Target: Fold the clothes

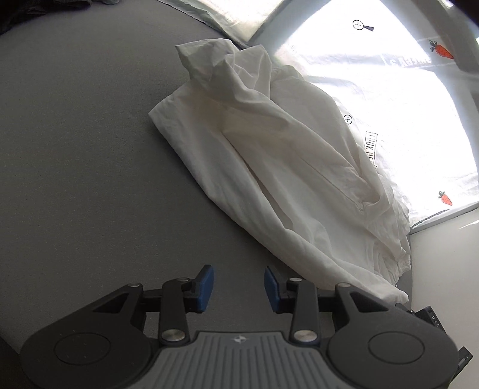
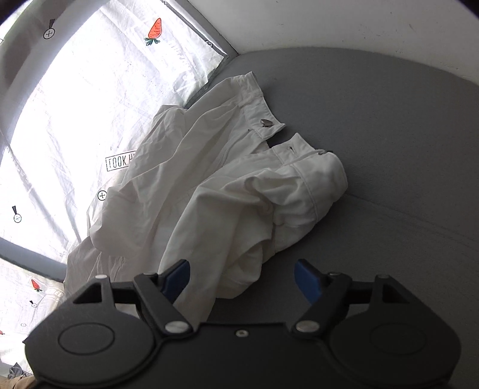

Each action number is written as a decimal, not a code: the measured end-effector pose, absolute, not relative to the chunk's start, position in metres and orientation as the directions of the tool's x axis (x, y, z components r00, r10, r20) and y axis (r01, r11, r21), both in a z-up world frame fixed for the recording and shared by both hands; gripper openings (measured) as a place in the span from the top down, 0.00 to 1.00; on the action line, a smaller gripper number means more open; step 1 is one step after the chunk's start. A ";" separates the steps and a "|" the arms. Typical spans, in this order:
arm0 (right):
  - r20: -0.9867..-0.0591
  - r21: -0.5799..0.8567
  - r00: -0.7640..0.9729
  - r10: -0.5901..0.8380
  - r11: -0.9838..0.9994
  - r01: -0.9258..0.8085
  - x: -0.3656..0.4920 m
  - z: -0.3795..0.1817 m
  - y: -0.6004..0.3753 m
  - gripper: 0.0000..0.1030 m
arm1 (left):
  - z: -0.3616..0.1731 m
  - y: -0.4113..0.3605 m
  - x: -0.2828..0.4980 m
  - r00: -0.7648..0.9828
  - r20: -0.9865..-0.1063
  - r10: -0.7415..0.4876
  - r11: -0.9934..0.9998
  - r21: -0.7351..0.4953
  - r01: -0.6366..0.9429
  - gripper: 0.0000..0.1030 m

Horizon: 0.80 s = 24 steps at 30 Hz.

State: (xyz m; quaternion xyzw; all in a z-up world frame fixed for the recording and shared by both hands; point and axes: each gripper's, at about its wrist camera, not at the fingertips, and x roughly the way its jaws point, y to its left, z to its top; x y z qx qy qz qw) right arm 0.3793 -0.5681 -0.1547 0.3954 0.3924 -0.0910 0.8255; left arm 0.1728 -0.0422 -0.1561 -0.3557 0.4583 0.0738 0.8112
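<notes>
A pair of white trousers (image 1: 284, 155) lies crumpled on a grey padded surface (image 1: 89, 149), its legs running toward the upper left in the left wrist view. My left gripper (image 1: 239, 287) hovers over the bare grey surface just left of the cloth's near edge, open, with nothing between its blue pads. In the right wrist view the trousers (image 2: 209, 194) show their waistband and a metal button (image 2: 265, 122), unfastened. My right gripper (image 2: 242, 278) stands wide open above the near end of the cloth. A fold lies under its left finger (image 2: 176, 276) and no pad presses on it.
A bright white sheet printed with carrots (image 1: 389, 74) (image 2: 74, 104) borders the trousers on the far side. A white wall (image 2: 329, 21) rises behind the grey surface (image 2: 389, 134). Dark clothing (image 1: 30, 12) sits at the upper left corner of the left wrist view.
</notes>
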 end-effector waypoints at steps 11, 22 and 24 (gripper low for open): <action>-0.746 0.574 0.659 0.099 0.599 0.559 0.392 -0.182 -0.504 0.25 | -0.173 0.083 0.195 0.598 -0.796 -0.090 0.674 -0.491 -0.552 0.53; -0.723 0.569 0.661 0.198 0.714 0.408 0.392 -0.187 -0.454 0.86 | -0.203 0.111 0.234 0.541 -0.831 -0.132 0.664 -0.479 -0.574 0.50; -0.716 0.536 0.678 0.165 0.752 0.383 0.391 -0.180 -0.451 0.91 | -0.201 0.103 0.240 0.551 -0.825 -0.121 0.701 -0.464 -0.541 0.50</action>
